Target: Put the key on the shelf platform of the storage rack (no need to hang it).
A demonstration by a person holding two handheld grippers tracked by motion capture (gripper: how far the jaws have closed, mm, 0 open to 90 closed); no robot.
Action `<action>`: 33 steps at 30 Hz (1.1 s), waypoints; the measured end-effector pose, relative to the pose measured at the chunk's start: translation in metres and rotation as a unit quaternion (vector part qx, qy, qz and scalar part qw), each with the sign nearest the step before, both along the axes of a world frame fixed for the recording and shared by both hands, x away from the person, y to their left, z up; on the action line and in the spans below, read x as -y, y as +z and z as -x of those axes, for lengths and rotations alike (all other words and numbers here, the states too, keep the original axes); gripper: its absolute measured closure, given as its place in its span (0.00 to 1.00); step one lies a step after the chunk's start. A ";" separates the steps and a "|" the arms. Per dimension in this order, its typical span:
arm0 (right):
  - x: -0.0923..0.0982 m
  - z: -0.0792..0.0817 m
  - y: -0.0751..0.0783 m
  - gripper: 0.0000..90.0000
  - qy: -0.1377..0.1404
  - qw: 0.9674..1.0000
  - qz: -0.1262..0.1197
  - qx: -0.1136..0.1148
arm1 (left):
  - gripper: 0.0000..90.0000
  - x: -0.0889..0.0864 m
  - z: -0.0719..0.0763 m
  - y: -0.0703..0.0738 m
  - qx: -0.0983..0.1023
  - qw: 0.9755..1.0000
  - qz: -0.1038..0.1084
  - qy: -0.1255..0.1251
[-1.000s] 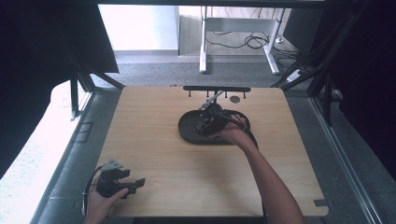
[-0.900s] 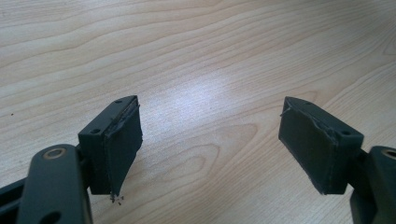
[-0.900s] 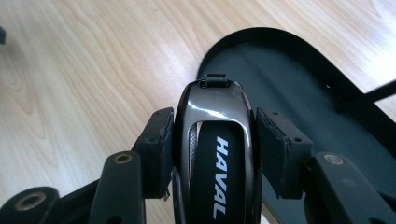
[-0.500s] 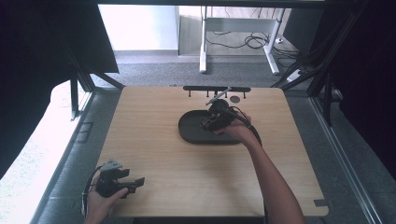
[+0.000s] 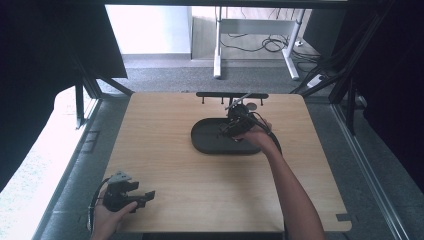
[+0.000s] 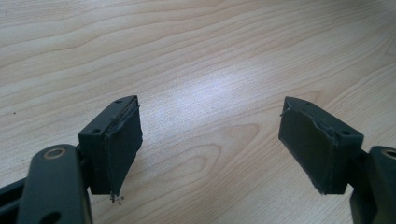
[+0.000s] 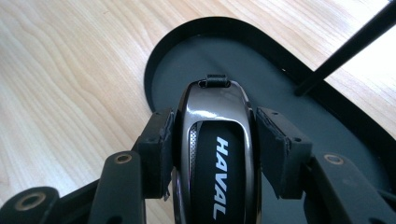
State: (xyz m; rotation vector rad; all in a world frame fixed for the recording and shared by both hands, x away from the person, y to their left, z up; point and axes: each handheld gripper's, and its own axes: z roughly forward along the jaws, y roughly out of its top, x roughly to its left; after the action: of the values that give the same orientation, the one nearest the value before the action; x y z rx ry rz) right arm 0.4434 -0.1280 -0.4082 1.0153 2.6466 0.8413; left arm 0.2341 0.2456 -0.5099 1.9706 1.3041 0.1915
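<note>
Since the earlier frame the right gripper [image 5: 235, 125] has shifted a little toward the right and far side above the black oval tray [image 5: 210, 145], while the left gripper [image 5: 131, 194] has stayed where it was at the near left corner of the light wooden surface [image 5: 165, 120]. In the right gripper view the right gripper [image 7: 212, 140] has its jaws pinching a glossy black and chrome car key fob lettered HAVAL [image 7: 217, 154], one pad pressed against each long side, with the fob's small loop end pointing away over the black oval tray [image 7: 289, 93]. The fob sits above the tray floor, toward the tray's right end in the high view; whether it touches the floor I cannot tell. A thin black rod [image 7: 345, 46] slants across the far right corner of that view. Beyond the tray, at the far edge of the surface, stands a low black rail with short pegs [image 5: 232, 95]. In the left gripper view the left gripper [image 6: 210, 140] has its jaws spread wide, with bare wood between them.
</note>
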 end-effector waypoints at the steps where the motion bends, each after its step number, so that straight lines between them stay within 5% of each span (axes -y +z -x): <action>1: 0.001 -0.001 0.000 0.55 -0.004 1.000 -0.001 0.000 | 0.24 0.000 0.000 0.000 -0.001 1.000 0.000 0.000; 20: 0.010 -0.013 -0.015 0.55 -0.024 1.000 0.010 -0.004 | 0.24 0.001 -0.001 -0.002 -0.009 1.000 -0.005 -0.006; 33: 0.003 -0.025 -0.041 0.55 -0.028 0.999 0.017 -0.005 | 0.24 -0.001 0.000 0.000 -0.002 1.000 -0.002 -0.003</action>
State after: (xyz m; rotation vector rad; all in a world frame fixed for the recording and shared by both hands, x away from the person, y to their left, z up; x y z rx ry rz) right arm 0.4682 -0.1307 -0.4490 1.0808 2.6181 0.7789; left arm 0.2341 0.2461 -0.5102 1.9791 1.3016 0.1885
